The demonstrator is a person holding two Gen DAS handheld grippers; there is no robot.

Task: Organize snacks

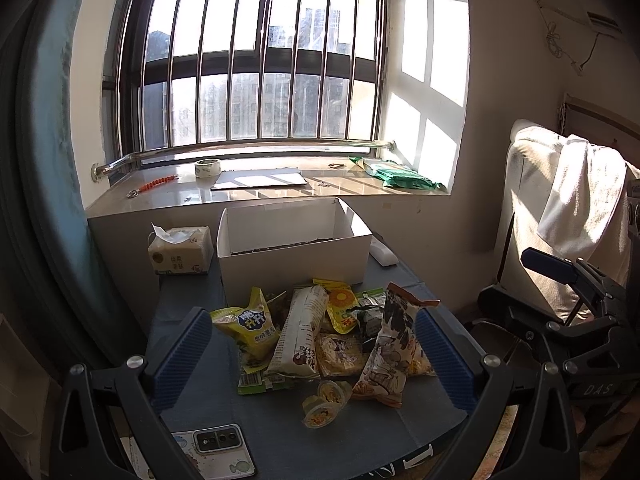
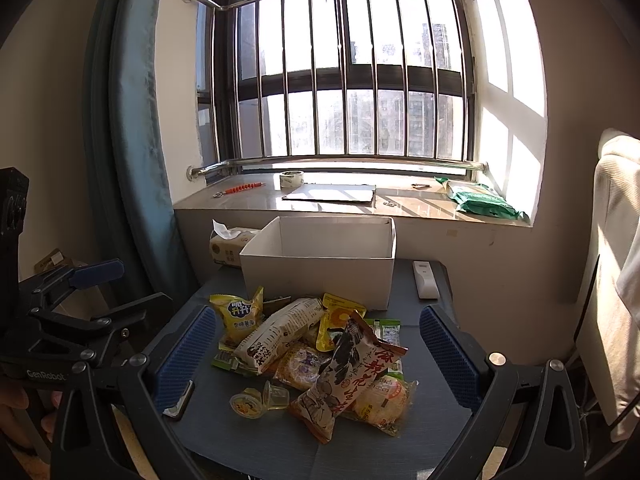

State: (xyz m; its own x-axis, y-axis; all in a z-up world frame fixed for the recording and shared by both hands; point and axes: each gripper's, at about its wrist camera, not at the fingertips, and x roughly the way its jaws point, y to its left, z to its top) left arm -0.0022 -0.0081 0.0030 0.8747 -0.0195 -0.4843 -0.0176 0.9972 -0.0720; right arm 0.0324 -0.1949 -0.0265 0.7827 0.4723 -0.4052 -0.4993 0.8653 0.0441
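A pile of snack packets point(image 1: 320, 332) lies on the dark blue table point(image 1: 360, 440), in front of an open white box point(image 1: 296, 248). It holds a yellow chip bag point(image 1: 248, 324), a long white packet point(image 1: 300, 332), a brown cartoon bag point(image 1: 392, 352) and two jelly cups point(image 1: 324, 400). My left gripper point(image 1: 316, 352) is open, held above the near side of the pile. In the right wrist view the pile point(image 2: 312, 356) and box point(image 2: 320, 268) show too. My right gripper point(image 2: 320, 356) is open and empty over the pile.
A tissue pack point(image 1: 180, 248) stands left of the box and a white remote point(image 2: 424, 280) right of it. A phone point(image 1: 220, 446) lies at the table's near left. The windowsill point(image 1: 260, 188) holds tape, a board and a green bag. A draped chair point(image 1: 560, 216) stands right.
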